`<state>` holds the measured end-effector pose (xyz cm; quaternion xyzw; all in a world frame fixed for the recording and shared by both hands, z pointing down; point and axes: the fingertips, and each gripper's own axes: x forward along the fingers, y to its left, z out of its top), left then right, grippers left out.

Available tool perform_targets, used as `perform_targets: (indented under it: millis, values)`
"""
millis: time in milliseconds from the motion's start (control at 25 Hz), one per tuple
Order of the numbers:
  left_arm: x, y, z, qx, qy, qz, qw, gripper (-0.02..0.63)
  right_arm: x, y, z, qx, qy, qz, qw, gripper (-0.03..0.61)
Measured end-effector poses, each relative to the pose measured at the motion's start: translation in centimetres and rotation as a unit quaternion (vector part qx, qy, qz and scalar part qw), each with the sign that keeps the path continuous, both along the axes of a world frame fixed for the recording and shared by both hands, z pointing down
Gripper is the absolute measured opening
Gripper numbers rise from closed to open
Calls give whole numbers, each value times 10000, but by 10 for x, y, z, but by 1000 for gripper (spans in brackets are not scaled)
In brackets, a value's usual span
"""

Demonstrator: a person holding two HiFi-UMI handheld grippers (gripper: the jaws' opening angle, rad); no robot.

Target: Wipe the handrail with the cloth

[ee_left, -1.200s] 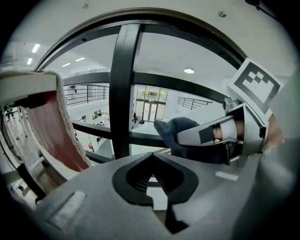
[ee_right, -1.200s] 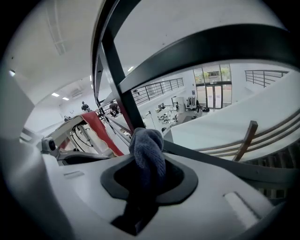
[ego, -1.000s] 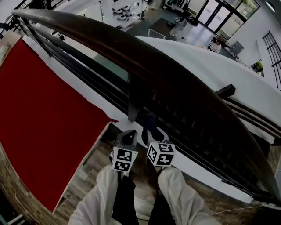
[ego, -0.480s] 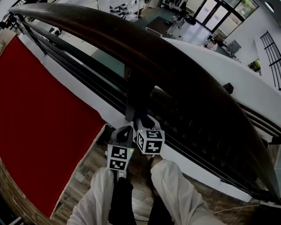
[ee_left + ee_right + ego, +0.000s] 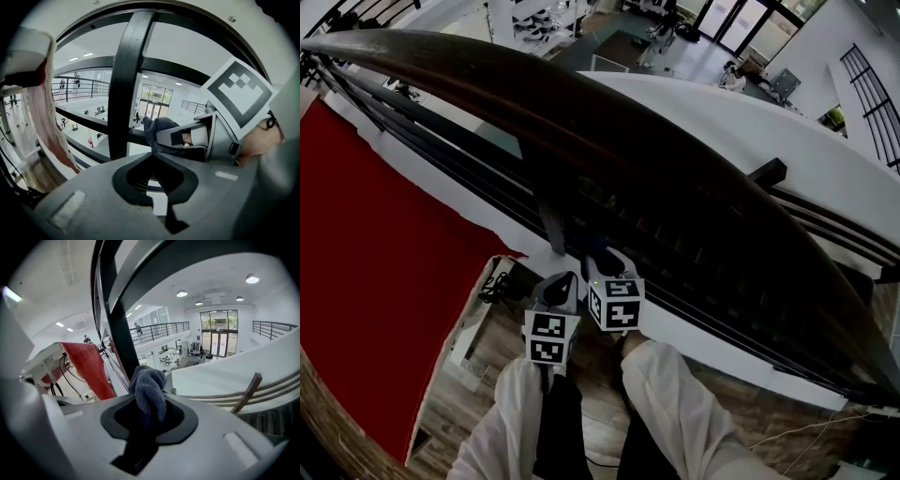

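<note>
Both jaws of the right gripper [image 5: 149, 414] are pinching the soft, light cloth [image 5: 149, 386] at its bunched end, below the handrail [image 5: 609, 122]; the left gripper [image 5: 152, 161] is sitting closed, empty

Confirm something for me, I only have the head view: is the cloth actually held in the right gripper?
Observer: Yes. The right gripper is shut on the bunched blue-grey cloth.
Operator: And the left one?
Observer: The left gripper is shut with nothing in it.
Operator: Is the cloth on the handrail?
Observer: No. The left gripper view shows it beside the black post, under the handrail.
</note>
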<state>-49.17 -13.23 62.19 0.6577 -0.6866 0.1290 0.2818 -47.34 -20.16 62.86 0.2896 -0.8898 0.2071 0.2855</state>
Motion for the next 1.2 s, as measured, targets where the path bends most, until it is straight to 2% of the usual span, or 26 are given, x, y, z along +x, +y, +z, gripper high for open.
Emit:
perform_targets:
  millis: [160, 360, 480, 680, 800, 1040, 1200]
  values:
    - [37, -6, -5, 5, 96, 205, 9997, 2, 31, 2, -4, 38, 30, 93, 9999, 91]
    - [63, 0, 11, -162, 249, 289, 9991, 2, 66, 2, 8, -7, 30, 290, 9996, 91]
    - [83, -4, 11, -133, 137, 484, 9986, 2, 92, -3, 9, -46, -29, 469, 9989, 91]
    - [101, 4, 11, -237, 177, 492, 9983, 2, 124, 0, 8, 49, -7, 593, 9982, 91]
    - [124, 2, 18, -205, 20, 770, 9968, 3, 149, 1, 9, 254, -45, 665, 9975, 91]
    - [175, 2, 27, -310, -14, 1040, 9941, 3, 206, -7, 6, 195, -202, 1110, 9934, 91]
    - [215, 2, 23, -240, -240, 1503, 9881, 3, 245, -5, 7, 271, -190, 1261, 9915, 91]
